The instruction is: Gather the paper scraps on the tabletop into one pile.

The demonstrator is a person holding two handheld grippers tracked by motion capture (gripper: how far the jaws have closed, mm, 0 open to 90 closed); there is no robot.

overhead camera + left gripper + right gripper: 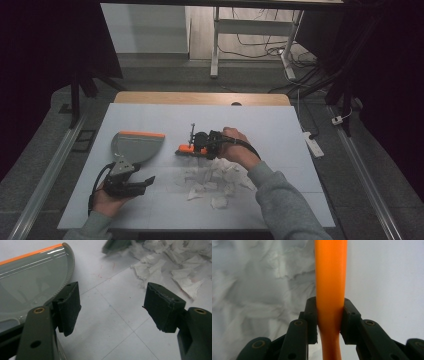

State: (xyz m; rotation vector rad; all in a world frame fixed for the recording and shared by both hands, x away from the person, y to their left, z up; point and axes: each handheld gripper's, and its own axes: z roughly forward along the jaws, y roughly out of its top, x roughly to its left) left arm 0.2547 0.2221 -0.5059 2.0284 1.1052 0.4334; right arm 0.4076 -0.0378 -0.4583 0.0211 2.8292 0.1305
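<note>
A grey dustpan (135, 145) with an orange edge lies on the left of the white table (260, 120). My left gripper (142, 184) rests just in front of it, open and holding nothing. In the left gripper view the dustpan (30, 282) sits beside the left jaw of that gripper (112, 307). My right gripper (199, 145) is at mid-table, shut on a brush's orange handle (186, 149). The right gripper view shows the handle (330, 277) clamped upright between this gripper's (330, 315) jaws. A pile of torn white paper scraps (212, 182) lies just in front of the brush.
Paper scraps (170, 267) lie beyond the left gripper's right jaw, and paper (262, 290) spreads left of the handle. A bare table strip (112, 322) separates dustpan and scraps. Behind the table are a desk frame (215, 45), floor cables and a power strip (314, 144).
</note>
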